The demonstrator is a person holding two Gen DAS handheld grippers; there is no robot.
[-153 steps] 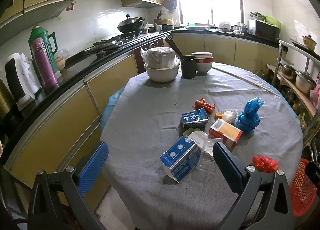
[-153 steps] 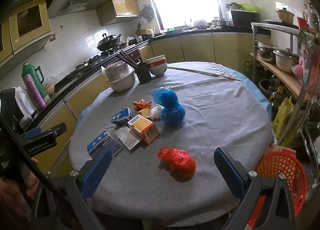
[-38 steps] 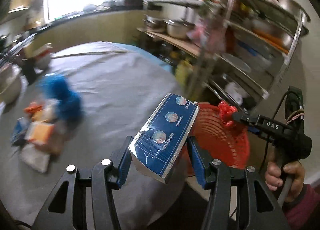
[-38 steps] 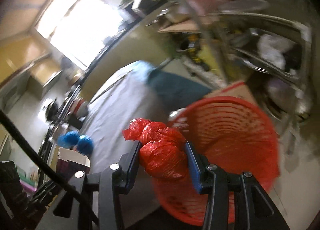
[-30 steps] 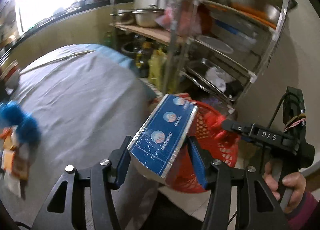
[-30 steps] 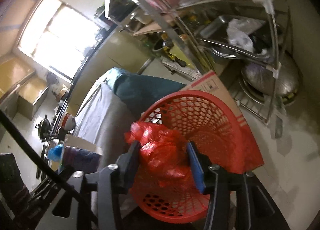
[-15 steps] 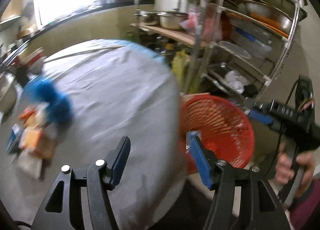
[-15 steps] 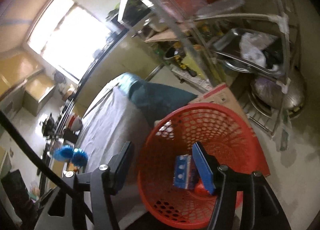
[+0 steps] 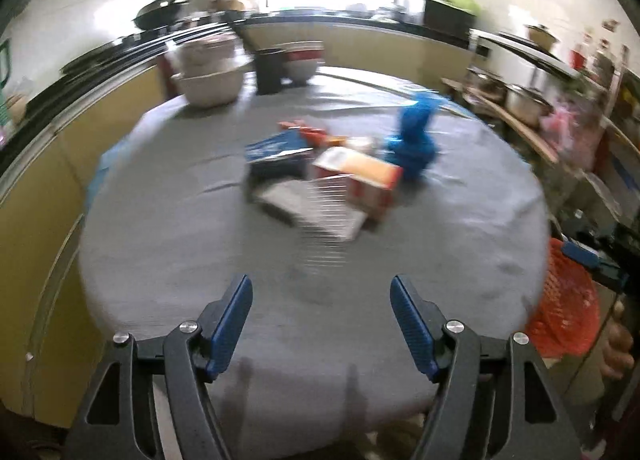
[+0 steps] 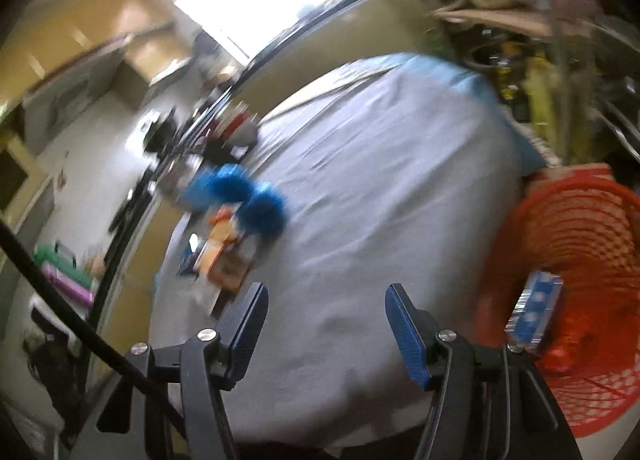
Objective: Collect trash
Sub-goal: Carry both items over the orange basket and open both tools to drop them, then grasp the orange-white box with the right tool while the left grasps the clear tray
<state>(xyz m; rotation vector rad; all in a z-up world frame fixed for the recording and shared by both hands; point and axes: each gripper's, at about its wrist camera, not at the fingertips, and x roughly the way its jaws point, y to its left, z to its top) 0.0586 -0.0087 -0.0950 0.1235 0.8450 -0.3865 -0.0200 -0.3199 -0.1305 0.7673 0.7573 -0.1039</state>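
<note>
Both loads are dropped: the blue printed carton (image 10: pixel 536 308) and red plastic bag (image 10: pixel 568 352) now lie in the red mesh plastic basket (image 10: pixel 580 228). The left hand-held gripper (image 9: pixel 321 324), jaws just widening, and right hand-held gripper (image 10: pixel 326 334) gape empty, facing the round grey-clothed table (image 9: pixel 180 228) where the blue crumpled bag (image 9: pixel 414 140) and orange box (image 9: pixel 360 180) remain for collection

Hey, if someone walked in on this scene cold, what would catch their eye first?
Probably the bright red basket beside the round table, with a blue carton lying inside it. Next, the vivid blue plastic bag at the edge of a cluster of boxes near the middle of the grey tablecloth.
</note>
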